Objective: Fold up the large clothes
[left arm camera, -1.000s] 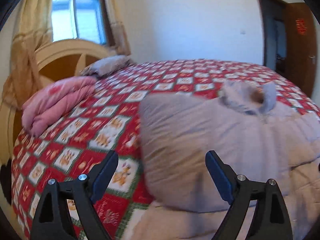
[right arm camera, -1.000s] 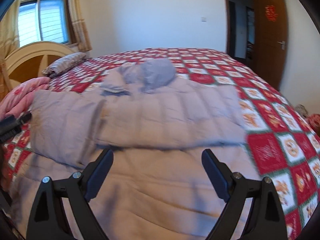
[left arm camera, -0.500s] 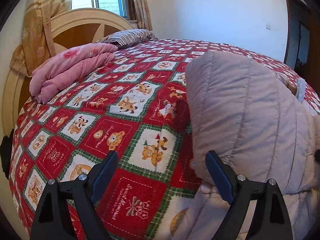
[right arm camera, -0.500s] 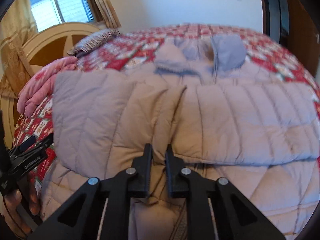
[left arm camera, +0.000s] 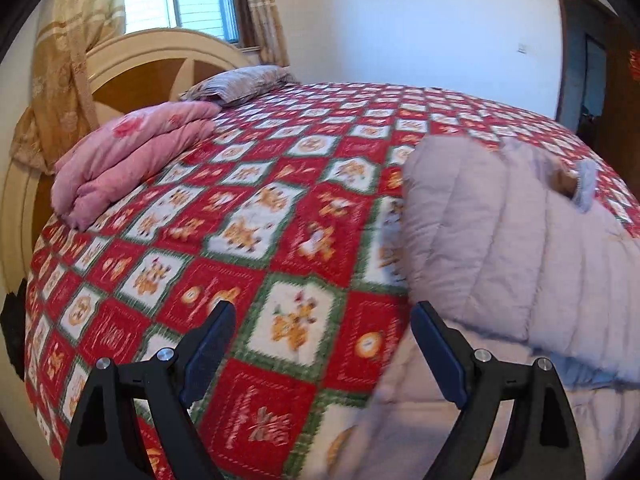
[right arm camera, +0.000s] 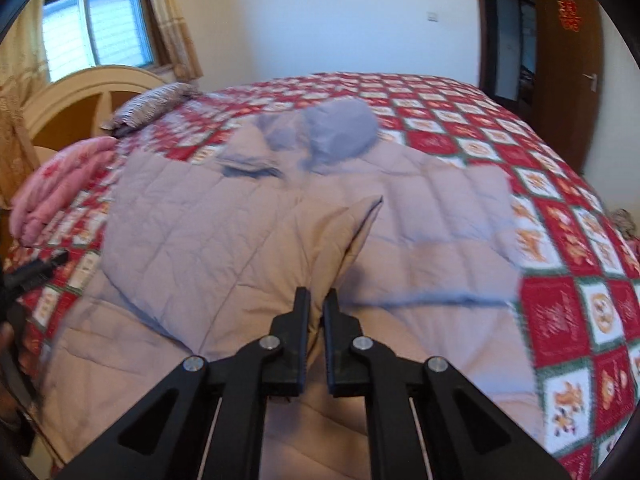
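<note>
- Padded coat [right arm camera: 240, 240], pale grey-beige and quilted, lies spread across the red checked bedspread [right arm camera: 560, 312], giving you a flat surface to fold on.
- Your right gripper [right arm camera: 316, 304] has its 2 fingers pinched together on a raised fold of the folded-in sleeve [right arm camera: 328, 236], likely to carry it across the body.
- Your left gripper [left arm camera: 320, 344] hovers over bare bedspread beside the coat's edge, fingers wide apart, holding nothing.
- Pink quilt [left arm camera: 128, 160] sits folded near the headboard, well apart.
</note>
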`<act>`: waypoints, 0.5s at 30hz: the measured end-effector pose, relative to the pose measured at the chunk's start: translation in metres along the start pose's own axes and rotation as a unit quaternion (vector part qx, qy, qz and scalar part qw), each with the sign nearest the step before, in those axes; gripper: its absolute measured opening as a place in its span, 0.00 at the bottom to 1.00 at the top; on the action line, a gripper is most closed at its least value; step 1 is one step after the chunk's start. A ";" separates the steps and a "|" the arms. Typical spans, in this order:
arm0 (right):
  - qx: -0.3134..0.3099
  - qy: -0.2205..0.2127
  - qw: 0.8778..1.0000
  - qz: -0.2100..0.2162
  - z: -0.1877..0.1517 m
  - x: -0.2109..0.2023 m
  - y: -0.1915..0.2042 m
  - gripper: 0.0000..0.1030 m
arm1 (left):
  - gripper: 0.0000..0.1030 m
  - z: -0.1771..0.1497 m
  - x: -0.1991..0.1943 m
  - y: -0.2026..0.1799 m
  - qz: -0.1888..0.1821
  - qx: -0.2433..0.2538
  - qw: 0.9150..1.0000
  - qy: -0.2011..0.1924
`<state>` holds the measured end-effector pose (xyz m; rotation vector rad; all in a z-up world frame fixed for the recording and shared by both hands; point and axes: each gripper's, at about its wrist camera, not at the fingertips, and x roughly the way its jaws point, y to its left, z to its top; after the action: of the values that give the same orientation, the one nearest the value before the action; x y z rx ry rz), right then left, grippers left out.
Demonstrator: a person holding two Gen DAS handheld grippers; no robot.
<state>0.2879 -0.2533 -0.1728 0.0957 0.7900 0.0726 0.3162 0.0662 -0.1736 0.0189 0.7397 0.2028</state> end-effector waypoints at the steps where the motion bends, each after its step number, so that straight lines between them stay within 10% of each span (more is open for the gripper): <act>1: 0.004 0.010 1.000 0.001 -0.003 0.004 -0.006 0.11 | 0.87 0.004 -0.002 -0.005 -0.003 0.005 1.000 -0.003; 5: 0.041 0.005 0.998 -0.036 -0.005 -0.001 -0.026 0.36 | 0.87 0.033 -0.009 -0.028 -0.018 0.023 0.999 -0.028; 9: 0.065 -0.042 0.994 -0.073 0.009 -0.026 -0.034 0.36 | 0.87 0.067 0.002 -0.045 -0.025 0.020 0.998 -0.049; 15: 0.027 -0.062 0.998 -0.013 0.042 -0.017 0.011 0.37 | 0.87 0.096 0.053 -0.078 -0.015 0.026 0.999 -0.028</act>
<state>0.3050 -0.2461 -0.1301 0.1395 0.6684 0.0208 0.4321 0.0051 -0.1448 0.0628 0.6890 0.1531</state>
